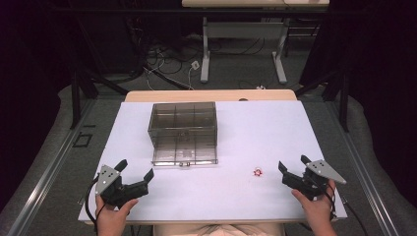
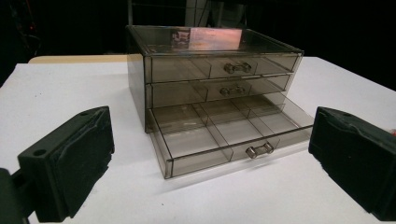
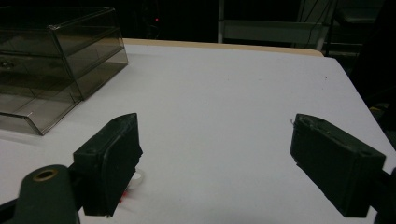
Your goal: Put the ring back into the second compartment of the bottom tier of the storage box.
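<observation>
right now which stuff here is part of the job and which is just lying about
In the job:
- drawer box, its bottom drawer pulled out
- small red thing on the table
- left gripper, open
- right gripper, open

Lying about:
- second table behind
- floor cables

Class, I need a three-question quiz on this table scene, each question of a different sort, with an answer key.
1. True or false: the bottom drawer of the smoky clear plastic three-drawer box is pulled out.
2. Which gripper lies nearer the small red and white object: A left, B right?
3. How do the jaws of both grippers stand?

Key: 1 true. 2 B. 3 Open, holding nothing.
</observation>
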